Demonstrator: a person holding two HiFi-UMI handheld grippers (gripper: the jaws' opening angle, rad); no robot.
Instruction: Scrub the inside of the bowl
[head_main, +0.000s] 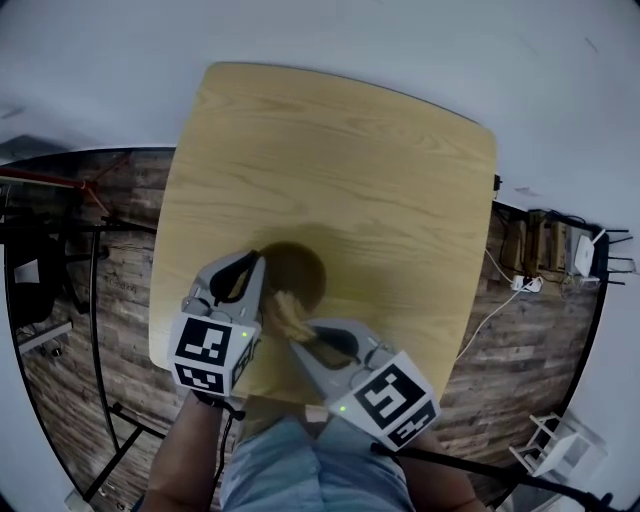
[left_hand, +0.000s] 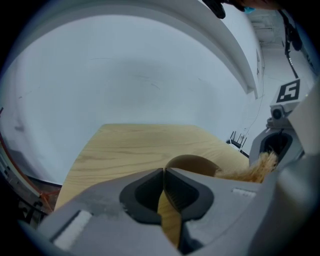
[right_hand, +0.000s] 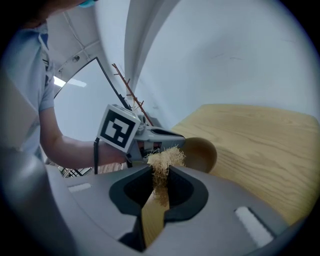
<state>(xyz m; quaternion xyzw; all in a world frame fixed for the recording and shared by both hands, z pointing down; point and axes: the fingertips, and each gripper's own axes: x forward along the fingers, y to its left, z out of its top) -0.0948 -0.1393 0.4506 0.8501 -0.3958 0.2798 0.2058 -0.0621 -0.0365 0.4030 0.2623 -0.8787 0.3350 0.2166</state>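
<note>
1. The brown round wooden bowl (head_main: 300, 268) stands on the light wooden counter (head_main: 350, 150), close to its near edge and a little left of centre.
2. Beyond the bowl and to its right the counter runs bare to the rounded far corners. The near edge lies just behind both tools, so open room is mostly ahead.
3. The left tongs (head_main: 256, 262) are drawn fully together, their tips at the bowl's left rim. The left gripper view shows only a thin seam between them (left_hand: 164, 172) and nothing clearly caught in it.
4. The right tongs (head_main: 300, 335) are clamped on a straw-coloured fibrous scrubber (head_main: 285, 312), which hangs at the bowl's near rim.
5. The right gripper view shows the tuft (right_hand: 162, 157) standing up out of the closed tips (right_hand: 161, 175), with the bowl (right_hand: 202, 152) just past it. The head view hides that grip.
6. The left gripper view shows the bowl's rim (left_hand: 192, 161) and the scrubber's fringe at its right.
7. Only the head view shows the plank floor (head_main: 130, 270) around the counter.
</note>
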